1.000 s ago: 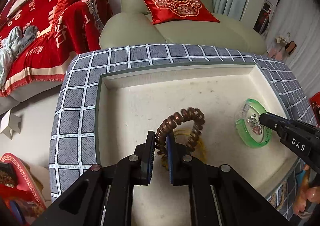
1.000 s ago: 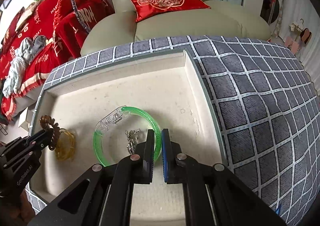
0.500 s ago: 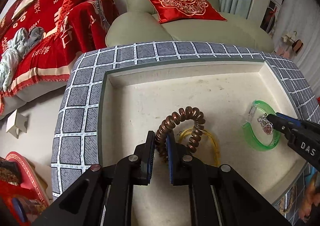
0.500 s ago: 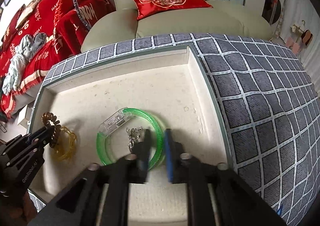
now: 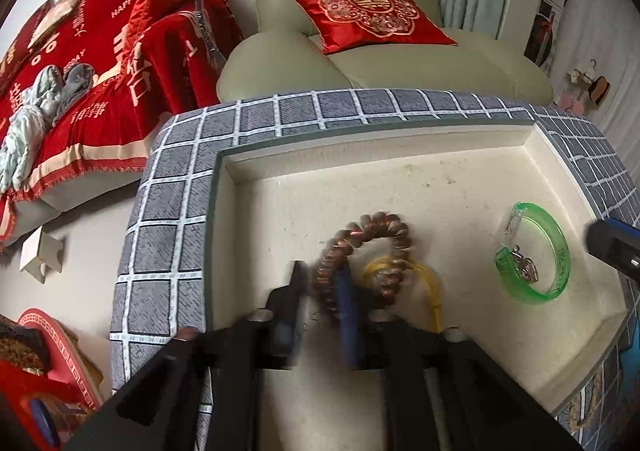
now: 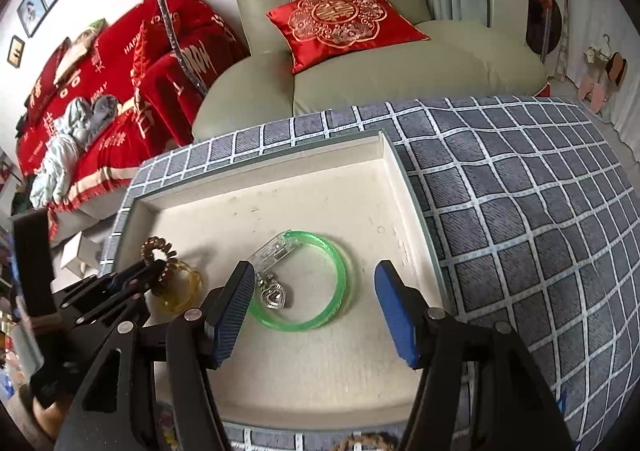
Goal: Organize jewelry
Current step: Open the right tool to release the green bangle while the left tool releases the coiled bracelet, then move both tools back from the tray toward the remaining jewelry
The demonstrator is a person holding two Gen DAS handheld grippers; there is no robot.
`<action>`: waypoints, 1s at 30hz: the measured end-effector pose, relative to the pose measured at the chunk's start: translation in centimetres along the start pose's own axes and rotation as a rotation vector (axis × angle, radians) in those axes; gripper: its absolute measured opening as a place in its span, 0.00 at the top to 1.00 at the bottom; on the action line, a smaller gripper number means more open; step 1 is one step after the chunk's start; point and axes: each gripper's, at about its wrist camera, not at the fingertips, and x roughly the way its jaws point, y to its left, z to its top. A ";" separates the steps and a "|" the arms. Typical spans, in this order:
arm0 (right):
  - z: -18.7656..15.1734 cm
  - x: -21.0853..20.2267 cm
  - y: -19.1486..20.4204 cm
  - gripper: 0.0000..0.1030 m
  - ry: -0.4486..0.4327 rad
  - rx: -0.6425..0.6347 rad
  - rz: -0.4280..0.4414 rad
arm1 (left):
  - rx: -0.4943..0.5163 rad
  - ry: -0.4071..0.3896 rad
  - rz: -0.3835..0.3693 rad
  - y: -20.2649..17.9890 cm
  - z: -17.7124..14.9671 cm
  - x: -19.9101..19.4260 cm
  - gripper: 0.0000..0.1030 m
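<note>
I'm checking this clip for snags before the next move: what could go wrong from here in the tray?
The left gripper has just been opening, yet the brown spiral bracelet is between its fingers; lifting may snag it. That coil overlaps the yellow bangle, which could shift. The right gripper, also just opened, hovers over the green bangle and silver charm.

Home living room: armchair point(image 6: 360, 63), red-blanketed sofa point(image 6: 100, 91).

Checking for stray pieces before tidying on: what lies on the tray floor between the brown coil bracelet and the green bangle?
Nothing: between the brown coil bracelet and the green bangle the cream tray floor is bare, clearest in the left wrist view.
</note>
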 end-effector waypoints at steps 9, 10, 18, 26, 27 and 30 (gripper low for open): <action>-0.6 -1.6 -0.5 0.36 -0.011 0.033 0.026 | 0.015 -0.082 0.017 -0.2 0.2 -1.8 0.00; -0.7 -1.7 -0.5 0.36 -0.008 0.033 0.025 | 0.009 -0.082 0.016 0.0 0.2 -2.0 0.00; -1.9 -2.8 -0.6 0.20 -0.013 0.047 0.062 | 0.003 -0.088 -0.011 1.0 -1.0 -4.5 0.00; -4.4 -5.4 -0.7 0.00 -0.049 0.045 0.094 | 0.008 -0.103 -0.039 1.4 -4.4 -8.7 0.00; -4.7 -5.8 -0.7 0.00 -0.032 0.045 0.100 | 0.005 -0.101 -0.045 1.6 -5.0 -9.2 0.00; -5.7 -6.8 -0.5 0.00 -0.003 0.035 0.095 | 0.010 -0.087 -0.095 1.9 -6.9 -10.3 0.00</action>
